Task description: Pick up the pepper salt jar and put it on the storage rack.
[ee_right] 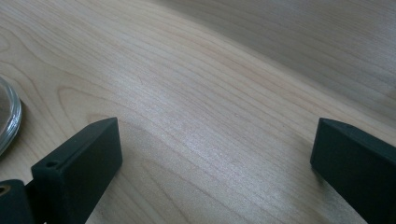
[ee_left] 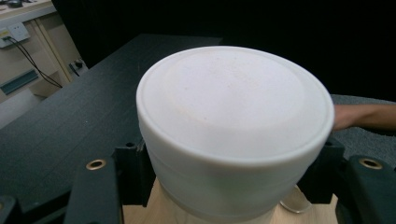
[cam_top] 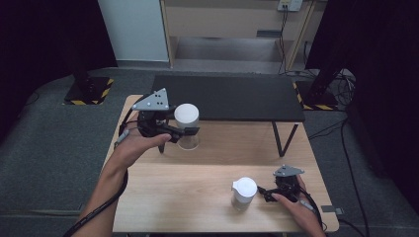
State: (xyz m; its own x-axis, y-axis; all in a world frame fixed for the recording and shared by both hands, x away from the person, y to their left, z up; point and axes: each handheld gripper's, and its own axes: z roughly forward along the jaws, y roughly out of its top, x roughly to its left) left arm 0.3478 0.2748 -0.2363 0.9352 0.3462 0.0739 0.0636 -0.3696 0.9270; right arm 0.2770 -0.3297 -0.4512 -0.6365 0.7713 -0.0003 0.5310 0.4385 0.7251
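A dim room with grey carpet and a pale cabinet at the back frames a light wooden worktop (cam_top: 197, 182), a low black bench (cam_top: 232, 98) standing across its far edge. At the worktop's far left, the left gripper (cam_top: 190, 131) clamps a white-lidded clear jar (cam_top: 187, 126), its fingers (ee_left: 133, 172) pinching the sides just under the lid, which the left gripper view shows as a broad, smooth white disc with a raised rim. The jar looks lifted slightly or just leaving the wood; the grip should stay level and firm, since the smooth wall could slip. Near the front right, a second white-lidded jar (cam_top: 244, 193) stands upright, just beside the right gripper (cam_top: 264, 193), whose fingers (ee_right: 79, 163) are spread wide over bare wood, gripping nothing, the jar's glassy base at the edge of its view.
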